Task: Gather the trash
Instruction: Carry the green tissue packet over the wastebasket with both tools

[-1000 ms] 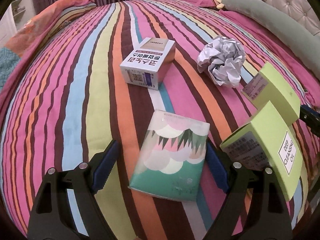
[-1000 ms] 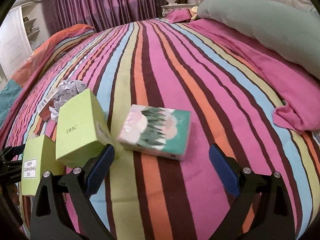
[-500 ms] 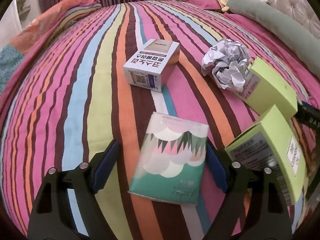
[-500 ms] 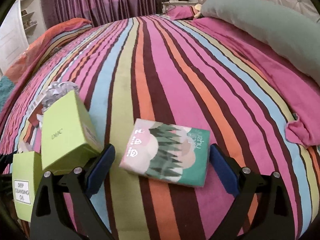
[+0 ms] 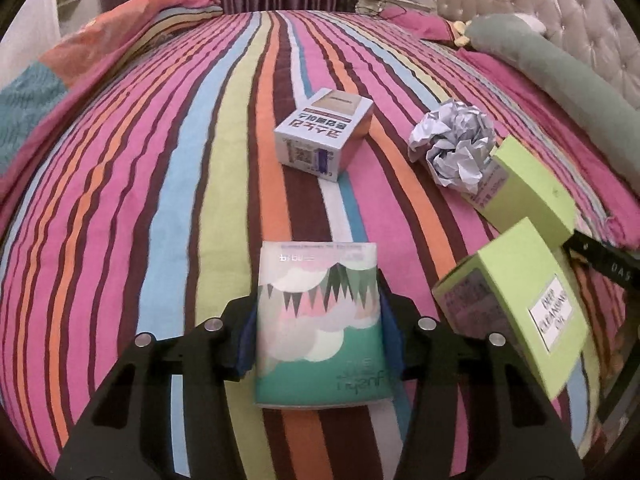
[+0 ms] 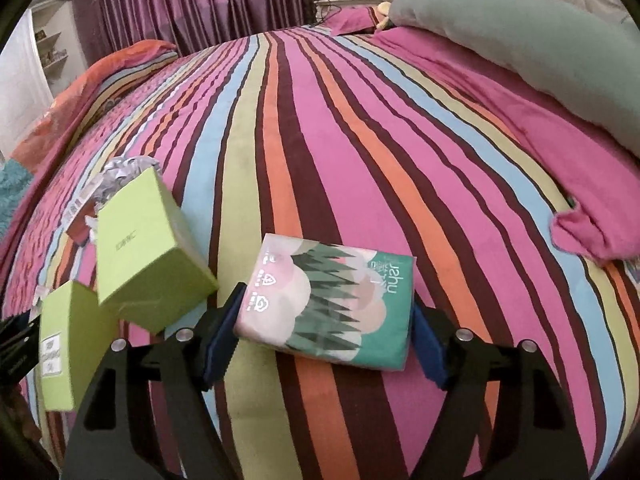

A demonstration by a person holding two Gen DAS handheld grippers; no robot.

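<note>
Left tool: just closed on tissue pack, long axis running away from us | right tool: closing, pads at second tissue pack's ends, crosswise | both on striped bed

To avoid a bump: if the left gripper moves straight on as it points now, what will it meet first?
The left gripper, jaws just closed on the soft green-and-pink tissue pack, points downward, so probably the striped quilt beneath it first.
</note>
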